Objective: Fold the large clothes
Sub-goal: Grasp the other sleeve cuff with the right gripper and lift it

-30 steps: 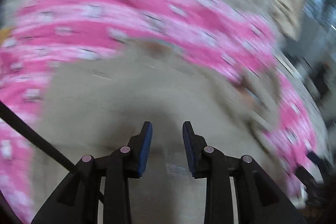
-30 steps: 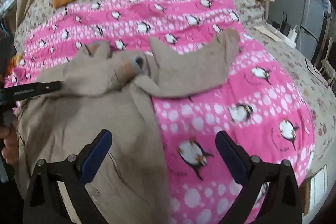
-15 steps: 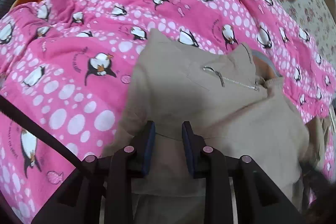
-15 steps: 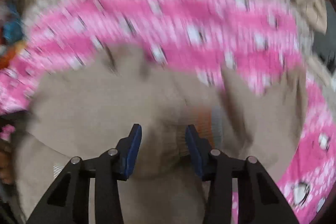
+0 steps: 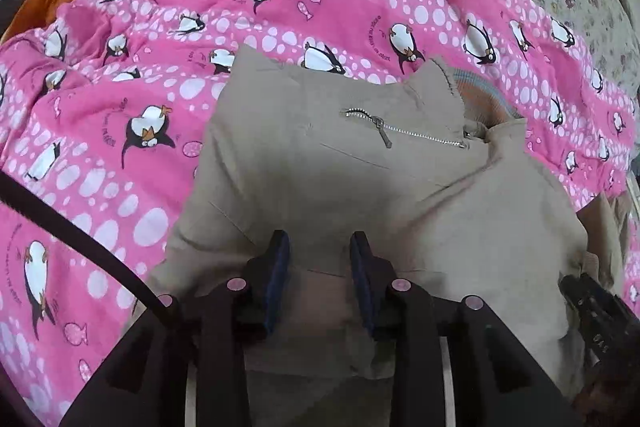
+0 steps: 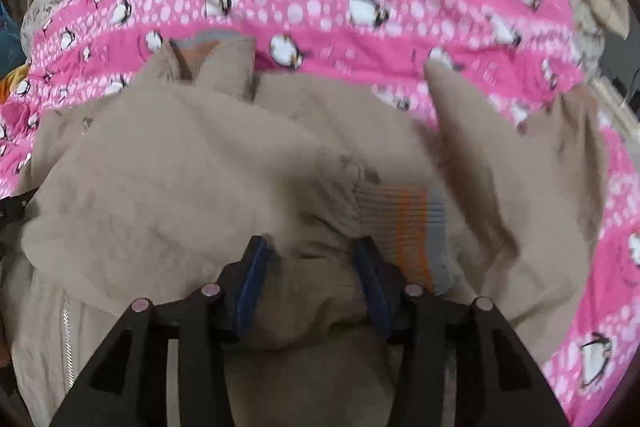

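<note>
Left wrist view: the left hand-held gripper, low centre, is easing apart around a fold of the beige jacket lying on the pink penguin blanket.

Right wrist view: the right hand-held gripper, low centre, pinches bunched jacket fabric while widening slightly.

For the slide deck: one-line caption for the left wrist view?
Left hand-held gripper over a beige zip jacket spread on a pink penguin blanket.

The right gripper points down into a rumpled beige jacket on a pink penguin blanket. Its jaws are opening slightly, bunched jacket cloth between them, beside a striped orange-and-grey cuff.
</note>
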Available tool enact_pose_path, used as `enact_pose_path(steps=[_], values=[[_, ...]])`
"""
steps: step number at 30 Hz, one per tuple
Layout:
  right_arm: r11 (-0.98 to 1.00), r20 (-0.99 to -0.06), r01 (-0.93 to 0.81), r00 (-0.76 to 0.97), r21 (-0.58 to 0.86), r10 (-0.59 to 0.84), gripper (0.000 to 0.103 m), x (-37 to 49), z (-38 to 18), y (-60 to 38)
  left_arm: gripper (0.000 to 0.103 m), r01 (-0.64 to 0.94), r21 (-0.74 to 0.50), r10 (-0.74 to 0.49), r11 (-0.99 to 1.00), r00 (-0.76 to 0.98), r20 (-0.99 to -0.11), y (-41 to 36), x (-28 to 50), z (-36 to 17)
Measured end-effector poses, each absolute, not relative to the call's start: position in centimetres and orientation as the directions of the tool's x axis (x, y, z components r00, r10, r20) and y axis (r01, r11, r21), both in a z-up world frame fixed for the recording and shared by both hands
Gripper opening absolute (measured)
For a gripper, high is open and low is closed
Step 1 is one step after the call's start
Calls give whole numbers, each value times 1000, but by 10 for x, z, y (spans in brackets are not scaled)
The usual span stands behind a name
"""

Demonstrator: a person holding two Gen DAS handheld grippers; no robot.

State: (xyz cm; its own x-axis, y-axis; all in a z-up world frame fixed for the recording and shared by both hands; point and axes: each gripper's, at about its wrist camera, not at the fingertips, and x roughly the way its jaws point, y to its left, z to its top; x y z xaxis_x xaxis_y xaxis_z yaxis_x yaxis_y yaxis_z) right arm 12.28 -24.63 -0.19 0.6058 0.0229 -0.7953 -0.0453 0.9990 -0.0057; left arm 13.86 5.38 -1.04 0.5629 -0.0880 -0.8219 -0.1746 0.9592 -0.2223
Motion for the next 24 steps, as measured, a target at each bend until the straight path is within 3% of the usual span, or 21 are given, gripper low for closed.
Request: enact_pose_path(steps=[5,9,12,14,16,20,24], values=[[999,-671,-48,740,14,45,51,109,33,-248,14,-206,-212,-37,955,628,-777,54,126,8],[990,-589,103,808,94,-28,53,108,55,-308,14,-131,-191,-41,973,712,-701,39,116,33],[977,-560,206,817,55,-141,67,114,68,-371,14,-27,-202,-128,979,686,-716,19,120,31],[959,-564,271,806,81,-180,70,123,75,-418,14,22,-237,-204,971,593,-779,5,128,13],[933,-588,342,780,115,-213,70,135,78,-472,14,21,-213,-190,977,544,-817,-3,133,0],[906,-683,371,717,205,-139,70,164,58,-540,19,25,-187,-170,982,539,-825,-7,138,-1],[892,-787,416,604,175,-127,70,195,15,-563,21,4,-233,-199,973,528,-825,-1,142,-5]])
